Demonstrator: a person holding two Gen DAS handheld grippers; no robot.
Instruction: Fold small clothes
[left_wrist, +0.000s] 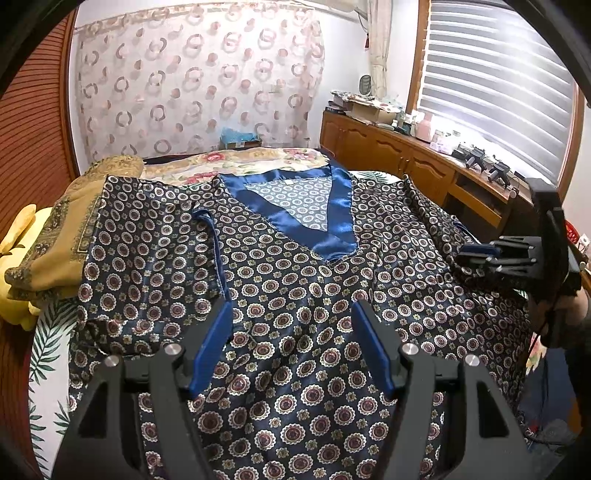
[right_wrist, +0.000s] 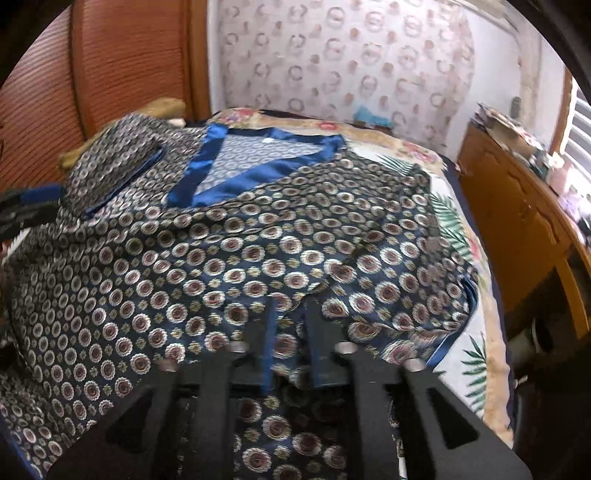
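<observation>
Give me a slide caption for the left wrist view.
Open left gripper hovers over a patterned satin top spread on the bed.

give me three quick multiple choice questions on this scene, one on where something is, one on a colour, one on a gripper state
1. Where does the patterned shirt lie?
A. spread on the bed
B. hung on the window blind
C. inside a drawer

2. What colour is the V-neck trim?
A. red
B. shiny blue
C. white

3. How are the left gripper fingers?
A. shut on the collar
B. spread apart over the shirt
C. out of view

Answers:
1 A, it is flat on the leaf-print bedspread.
2 B, a glossy blue band edges the neckline.
3 B, shirt fabric shows in the wide gap between them.
</observation>
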